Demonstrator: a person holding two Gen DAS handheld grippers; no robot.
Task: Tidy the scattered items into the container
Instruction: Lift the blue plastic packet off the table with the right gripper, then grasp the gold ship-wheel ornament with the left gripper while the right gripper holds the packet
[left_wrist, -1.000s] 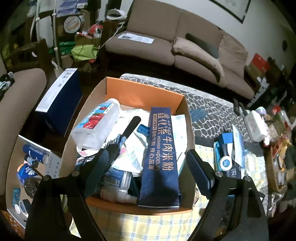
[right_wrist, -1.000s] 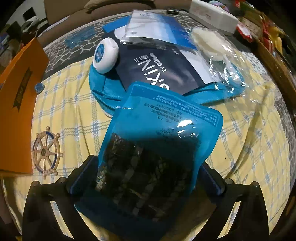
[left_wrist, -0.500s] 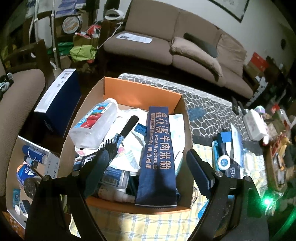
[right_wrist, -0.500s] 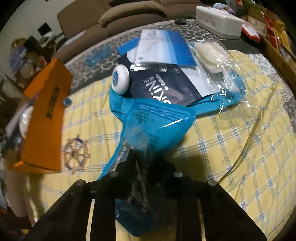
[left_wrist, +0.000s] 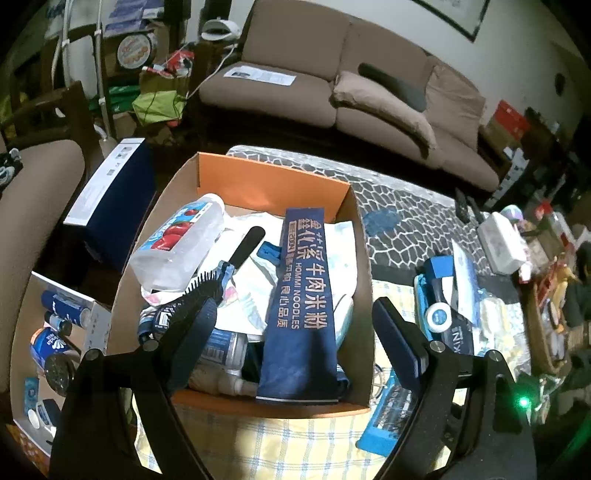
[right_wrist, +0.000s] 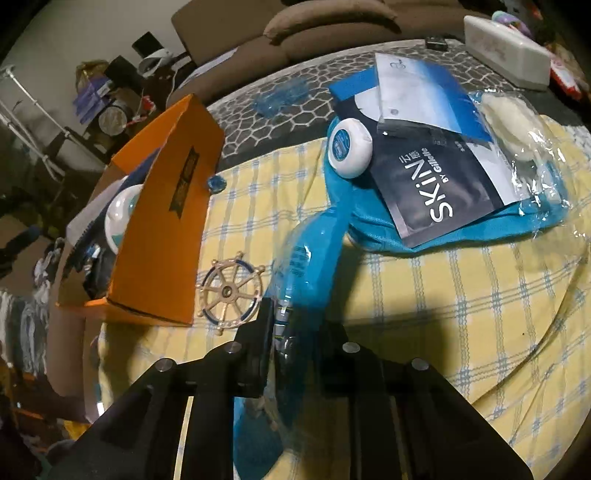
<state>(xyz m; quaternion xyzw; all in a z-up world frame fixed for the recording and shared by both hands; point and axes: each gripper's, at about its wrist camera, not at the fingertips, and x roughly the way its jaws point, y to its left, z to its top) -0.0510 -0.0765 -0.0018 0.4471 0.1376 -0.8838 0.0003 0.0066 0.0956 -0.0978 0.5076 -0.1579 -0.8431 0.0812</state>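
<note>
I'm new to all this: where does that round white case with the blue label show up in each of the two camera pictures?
Left wrist view: the round white case with the blue label sits at right, on the dark packet beyond the gripper's right finger.
Right wrist view: the same case lies upper centre, on the blue cloth beside the dark SKIN packet.
Shared landmark: the orange cardboard box.
</note>
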